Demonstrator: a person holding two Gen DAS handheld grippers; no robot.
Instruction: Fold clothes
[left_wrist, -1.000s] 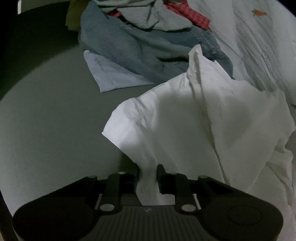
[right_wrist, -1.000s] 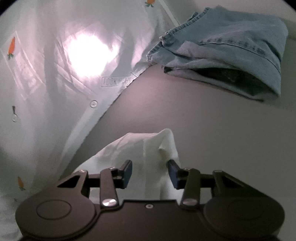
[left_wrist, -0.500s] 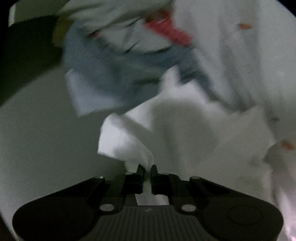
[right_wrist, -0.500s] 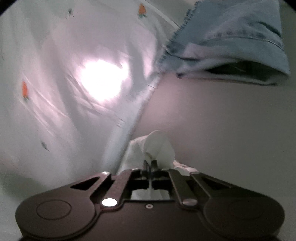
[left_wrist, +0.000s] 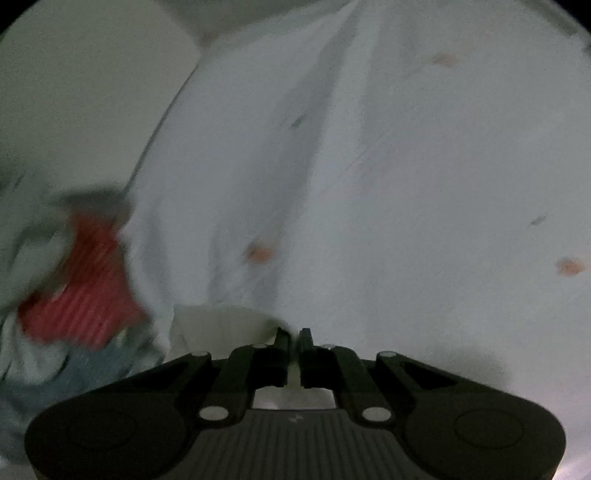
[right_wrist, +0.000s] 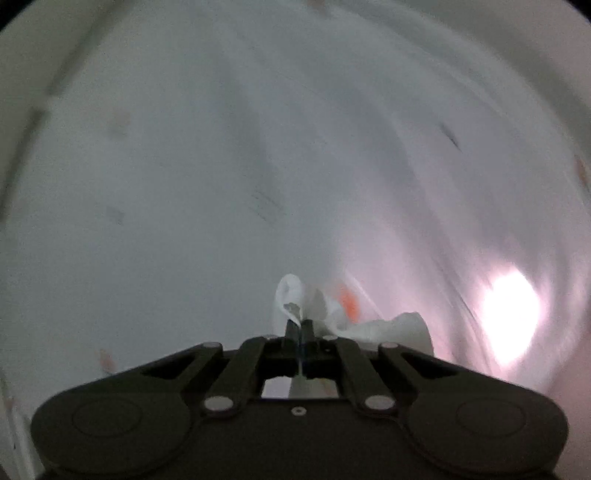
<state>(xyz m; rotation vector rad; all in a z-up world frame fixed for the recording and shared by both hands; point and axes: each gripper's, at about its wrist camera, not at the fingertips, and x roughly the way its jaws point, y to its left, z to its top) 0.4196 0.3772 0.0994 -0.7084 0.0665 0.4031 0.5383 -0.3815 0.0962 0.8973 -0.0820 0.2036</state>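
A white garment (left_wrist: 369, 166) printed with small orange carrots fills most of the left wrist view, hanging as a wide sheet. My left gripper (left_wrist: 294, 334) is shut on a bunched white fold of it. In the right wrist view the same white garment (right_wrist: 184, 184) covers nearly everything, blurred by motion, with light shining through at the lower right. My right gripper (right_wrist: 300, 325) is shut on a pinched white tuft of that cloth. The table under the cloth is hidden in both views.
A pile of other clothes sits at the lower left of the left wrist view: a red checked piece (left_wrist: 81, 288), grey cloth (left_wrist: 26, 229) and blue denim (left_wrist: 85, 373). A pale wall (left_wrist: 74, 74) shows at the upper left.
Both grippers closed on the white cloth and have lifted it, so the garment now hangs across both views. The dark table and folded jeans have dropped out of sight.
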